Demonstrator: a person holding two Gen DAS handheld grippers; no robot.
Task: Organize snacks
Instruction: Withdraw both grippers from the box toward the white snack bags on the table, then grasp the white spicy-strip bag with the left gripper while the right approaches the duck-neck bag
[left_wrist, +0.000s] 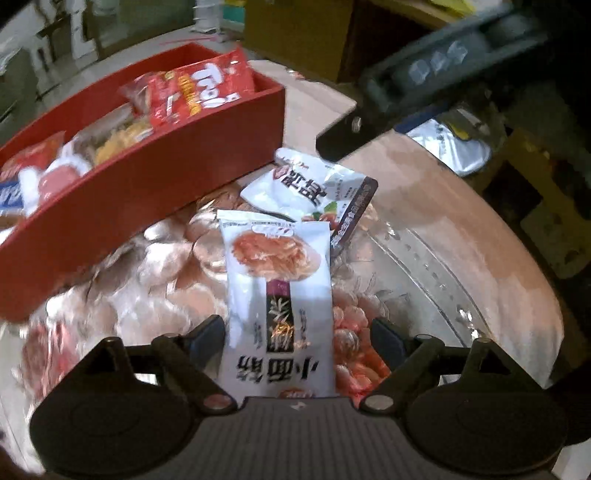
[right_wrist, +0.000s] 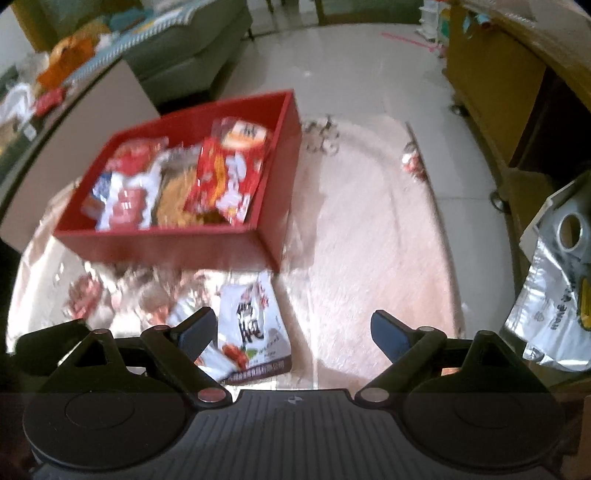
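Note:
A red box (left_wrist: 177, 155) stands at the upper left with several snack packs in it, among them a red pack (left_wrist: 199, 92). A white packet with a noodle picture (left_wrist: 277, 291) lies flat on the table between the fingers of my left gripper (left_wrist: 299, 336), which is open; the pads do not press it. A second white packet with a dark strip (left_wrist: 310, 188) lies beyond it. In the right wrist view that packet (right_wrist: 255, 325) lies beside the left finger of my open right gripper (right_wrist: 295, 332). The red box (right_wrist: 177, 240) sits beyond.
The table (left_wrist: 480, 251) has a pink cloth under clear patterned plastic. The right gripper's dark finger (left_wrist: 340, 136) hangs over the far packet. A silver bag (right_wrist: 546, 302) and a tape roll (right_wrist: 570, 230) lie off the right edge. A cardboard box (right_wrist: 74, 155) stands left of the red box.

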